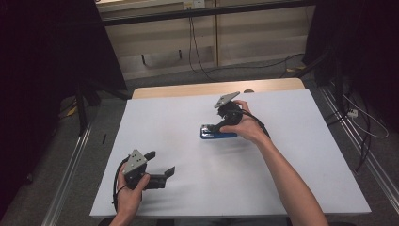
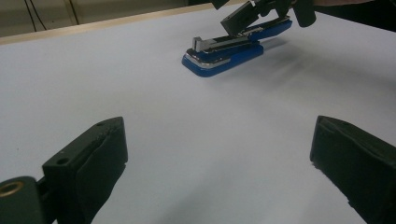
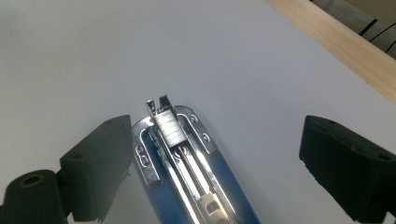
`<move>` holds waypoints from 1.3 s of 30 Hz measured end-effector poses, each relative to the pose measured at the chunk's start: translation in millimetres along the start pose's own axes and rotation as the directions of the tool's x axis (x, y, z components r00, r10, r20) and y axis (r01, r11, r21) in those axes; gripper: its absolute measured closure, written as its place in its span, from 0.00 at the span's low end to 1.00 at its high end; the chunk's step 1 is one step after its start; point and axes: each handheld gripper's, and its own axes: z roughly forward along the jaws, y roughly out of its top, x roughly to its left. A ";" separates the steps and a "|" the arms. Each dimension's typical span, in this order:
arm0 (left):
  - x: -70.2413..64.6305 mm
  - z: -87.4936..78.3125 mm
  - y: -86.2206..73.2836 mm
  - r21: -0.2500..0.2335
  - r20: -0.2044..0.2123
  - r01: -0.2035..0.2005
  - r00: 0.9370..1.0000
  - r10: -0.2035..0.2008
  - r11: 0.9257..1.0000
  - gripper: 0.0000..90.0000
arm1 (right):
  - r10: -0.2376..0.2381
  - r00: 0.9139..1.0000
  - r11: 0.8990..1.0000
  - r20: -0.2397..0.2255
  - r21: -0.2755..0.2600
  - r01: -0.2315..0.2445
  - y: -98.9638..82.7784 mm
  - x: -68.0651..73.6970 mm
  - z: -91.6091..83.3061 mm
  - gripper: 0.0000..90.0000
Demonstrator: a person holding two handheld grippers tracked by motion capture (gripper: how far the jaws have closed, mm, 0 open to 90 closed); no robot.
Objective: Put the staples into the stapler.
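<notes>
White sheeting covers nearly all of my desk [image 1: 188, 141], leaving a strip of pale wood bare along the far edge. Beyond that edge there is grey floor, a low beige wall and a few black cables.

My right forearm reaches in from the near right corner toward the middle of the desk, a little to the right of centre and nearer the far edge than the near one. There my right hand [image 1: 244, 123] holds my right gripper [image 1: 210, 130], tilted down over a blue stapler [image 1: 217, 134]. The stapler lies flat on the white surface with its long side running roughly parallel to the far edge. In the right gripper view its blue body [image 3: 187, 186] sits between my two black jaws, with the shiny metal staple channel on top and the front tip pointing away from me. The jaws stand wide apart: the left one is just beside the stapler's side, though I cannot tell whether it touches, and the right one is well clear of it, so nothing is clamped.

My left hand [image 1: 129, 188] rests close to the near left corner, holding my left gripper [image 1: 161, 164] just above the desk with its grey plate on top. Its jaws are also spread wide, with bare white surface between them. In the left gripper view the stapler [image 2: 233, 49] lies well ahead of them, and my right gripper [image 2: 261, 11] is coming down on its upper end.
</notes>
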 end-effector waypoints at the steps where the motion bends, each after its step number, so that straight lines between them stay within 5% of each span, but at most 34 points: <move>1: 0.2 0.0 -0.1 0.000 -0.002 0.002 1.000 -0.002 1.000 0.05 | 0.006 1.000 1.000 0.012 -0.009 -0.006 -0.3 0.1 -1.2 0.11; 13: 1.5 0.1 0.0 0.002 -0.006 0.004 1.000 -0.004 1.000 0.05 | 0.075 0.992 0.996 0.101 -0.059 -0.070 -10.6 0.8 -19.1 0.06; 24: 0.9 0.9 -0.7 0.009 -0.014 0.004 1.000 -0.004 1.000 0.05 | 0.097 0.984 0.988 0.150 -0.131 -0.078 -24.5 8.2 -41.8 0.06; 32: 3.5 1.7 -1.3 0.016 -0.023 0.009 1.000 -0.009 1.000 0.05 | 0.182 0.966 0.975 0.182 -0.164 -0.152 -40.9 10.3 -51.3 0.06; 39: 4.4 -2.0 -0.7 -0.025 -0.032 0.013 0.999 -0.014 1.000 0.05 | 0.199 0.949 0.969 0.246 -0.196 -0.152 -53.4 14.0 -67.6 0.04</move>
